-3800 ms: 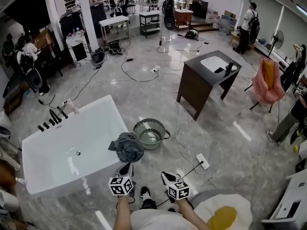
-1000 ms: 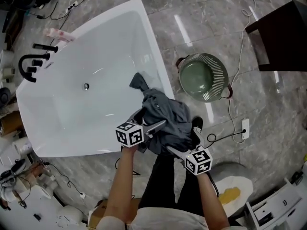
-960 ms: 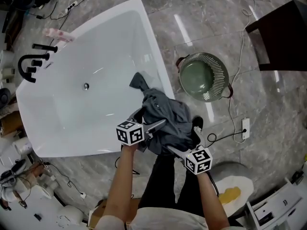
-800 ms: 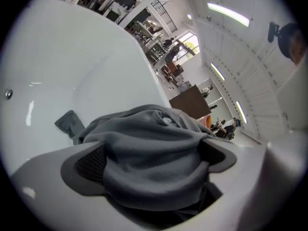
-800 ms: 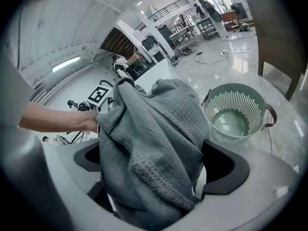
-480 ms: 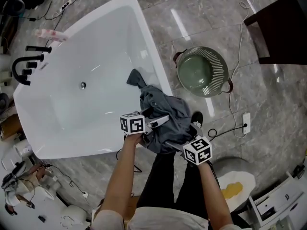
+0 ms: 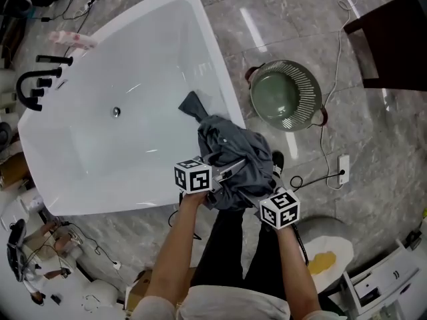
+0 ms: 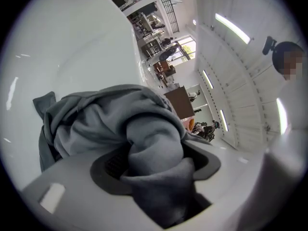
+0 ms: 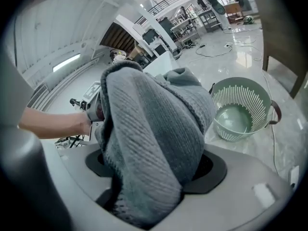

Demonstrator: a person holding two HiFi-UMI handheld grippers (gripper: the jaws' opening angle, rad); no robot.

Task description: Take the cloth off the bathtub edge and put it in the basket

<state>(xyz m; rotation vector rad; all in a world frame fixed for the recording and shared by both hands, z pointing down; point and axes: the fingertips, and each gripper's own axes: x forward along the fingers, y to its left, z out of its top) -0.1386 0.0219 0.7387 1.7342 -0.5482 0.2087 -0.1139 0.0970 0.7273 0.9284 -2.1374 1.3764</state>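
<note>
Both jaw pairs, wide apart 1 second ago, are now closing on the cloth (image 7: 230, 155). Your left gripper (image 8: 156, 170) pinches a thick grey fold between its pads, and your right gripper (image 9: 154, 177) clamps a ribbed fold the same way. The cloth sits bunched over the right rim of the bathtub (image 7: 133, 59), near the corner closest to you, with 1 tail lying inside the tub. The basket (image 7: 305, 89) stands on the floor to the right of the bathtub, apart from its rim.

Bright even indoor light; glare streaks on floor (image 7: 267, 32); fisheye warp, dark corners.
</note>
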